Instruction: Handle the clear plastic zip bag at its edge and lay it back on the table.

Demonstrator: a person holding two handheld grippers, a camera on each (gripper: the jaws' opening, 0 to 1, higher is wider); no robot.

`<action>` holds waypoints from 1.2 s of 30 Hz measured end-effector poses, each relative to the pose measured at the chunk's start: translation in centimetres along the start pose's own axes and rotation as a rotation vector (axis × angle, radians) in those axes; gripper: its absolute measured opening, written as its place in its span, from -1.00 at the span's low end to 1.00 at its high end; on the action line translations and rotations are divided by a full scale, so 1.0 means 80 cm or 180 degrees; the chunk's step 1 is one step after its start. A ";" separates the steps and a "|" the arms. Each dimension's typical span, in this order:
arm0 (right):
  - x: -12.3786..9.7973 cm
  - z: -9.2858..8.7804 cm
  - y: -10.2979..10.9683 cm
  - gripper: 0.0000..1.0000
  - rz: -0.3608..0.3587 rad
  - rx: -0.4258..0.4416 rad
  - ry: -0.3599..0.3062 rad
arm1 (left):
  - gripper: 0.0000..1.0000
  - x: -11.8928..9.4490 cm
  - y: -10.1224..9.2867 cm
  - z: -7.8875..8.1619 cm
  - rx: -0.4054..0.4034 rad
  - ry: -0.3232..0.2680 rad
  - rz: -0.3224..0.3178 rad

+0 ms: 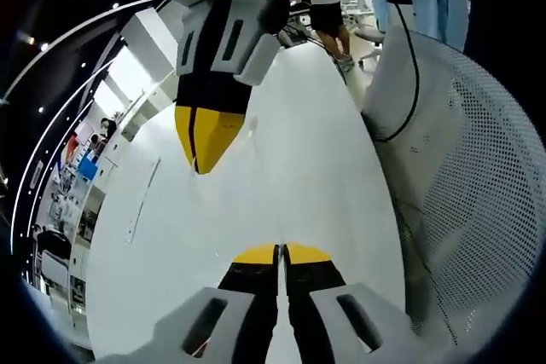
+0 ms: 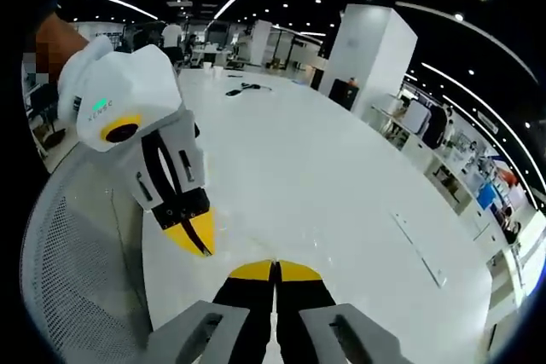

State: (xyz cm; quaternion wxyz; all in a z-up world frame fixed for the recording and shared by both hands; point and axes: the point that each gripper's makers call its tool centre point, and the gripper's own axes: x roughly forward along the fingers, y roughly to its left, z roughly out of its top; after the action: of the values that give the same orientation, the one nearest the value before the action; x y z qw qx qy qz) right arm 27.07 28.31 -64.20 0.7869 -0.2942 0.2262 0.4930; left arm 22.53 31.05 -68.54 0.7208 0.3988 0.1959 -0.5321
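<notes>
White desk (image 1: 281,176) runs up the middle of the left gripper view. On its left part lies a narrow pale strip (image 1: 142,202), flat on the surface; can't tell what it is. Right of that, the right hand-held gripper (image 1: 201,163) comes in from the top, yellow tips pressed together, hovering over the desk, nothing seen between them. At bottom centre is the left hand-held gripper (image 1: 281,253), jaws closed tip to tip, with no gap visible. Far right is a white mesh chair back (image 1: 486,176) with a black cable (image 1: 413,83) hanging at its edge.

Right gripper view: the mesh chair back (image 2: 77,270) is bottom left. Next comes the left hand-held gripper (image 2: 201,246), white body, yellow tips closed, pointing down at the desk (image 2: 324,176). The right hand-held gripper (image 2: 275,268) is at bottom centre, jaws shut together, close beside the left one with tips apart. Farther right on the desk is the same narrow strip (image 2: 418,249). A white pillar (image 2: 368,49) stands behind the desk's far edge.

Clear plastic zip bag: cannot tell where it lies. It is transparent against the white desk, and whether a thin edge is pinched in either pair of jaws is too fine to see.
</notes>
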 end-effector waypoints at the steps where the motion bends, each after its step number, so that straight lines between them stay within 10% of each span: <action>1: 0.000 0.000 0.000 -1.00 -0.0001 -0.0001 0.0001 | -1.00 0.000 0.001 0.000 0.0004 0.0005 0.0009; 36: 0.025 -0.030 -0.002 -1.00 -0.0063 -0.0005 0.0318 | -0.79 -0.002 0.016 -0.004 -0.0358 -0.0101 0.0198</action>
State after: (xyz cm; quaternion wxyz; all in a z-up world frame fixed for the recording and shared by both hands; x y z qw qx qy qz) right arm 27.90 27.89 -67.25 0.7793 -0.3212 0.2619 0.4700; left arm 23.72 31.57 -68.15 0.7613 0.3550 0.2015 -0.5038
